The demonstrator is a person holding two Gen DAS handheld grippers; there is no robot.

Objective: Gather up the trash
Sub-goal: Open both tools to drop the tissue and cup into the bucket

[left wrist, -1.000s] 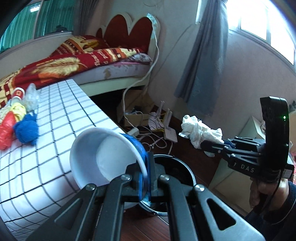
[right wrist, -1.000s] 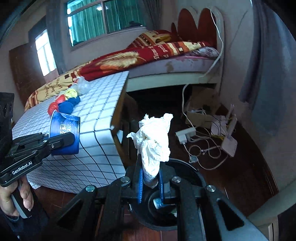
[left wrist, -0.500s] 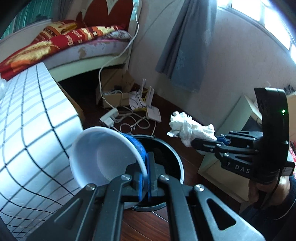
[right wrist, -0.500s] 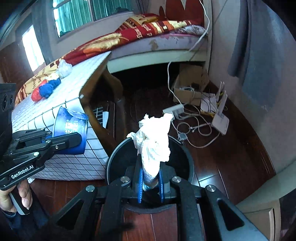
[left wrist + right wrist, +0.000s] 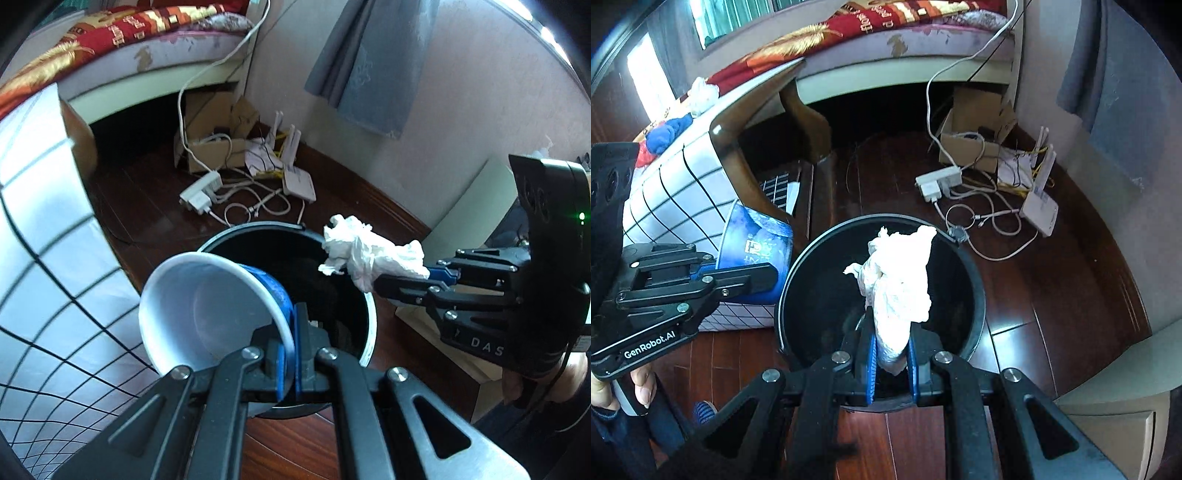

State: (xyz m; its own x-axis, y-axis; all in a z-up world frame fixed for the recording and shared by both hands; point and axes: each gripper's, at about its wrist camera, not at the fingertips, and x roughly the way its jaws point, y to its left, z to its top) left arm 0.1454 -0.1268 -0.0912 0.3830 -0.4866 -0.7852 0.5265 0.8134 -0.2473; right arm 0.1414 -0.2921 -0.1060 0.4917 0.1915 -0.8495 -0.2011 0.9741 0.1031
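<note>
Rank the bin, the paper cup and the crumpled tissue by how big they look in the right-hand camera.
1. Bin, largest.
2. Crumpled tissue and paper cup look alike; the tissue sits nearer the camera, so their order is unsure.

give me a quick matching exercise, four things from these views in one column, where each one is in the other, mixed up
Things:
1. paper cup
2. crumpled tissue
3. trash bin
4. white router

Places:
A. lying on the floor among cables
B. rim pinched in the left tongs
C. standing on the wood floor beside the checked table
D. clamped in the right tongs, over the bin's mouth

Pairs: 1-B, 2-D, 3-C, 4-A
</note>
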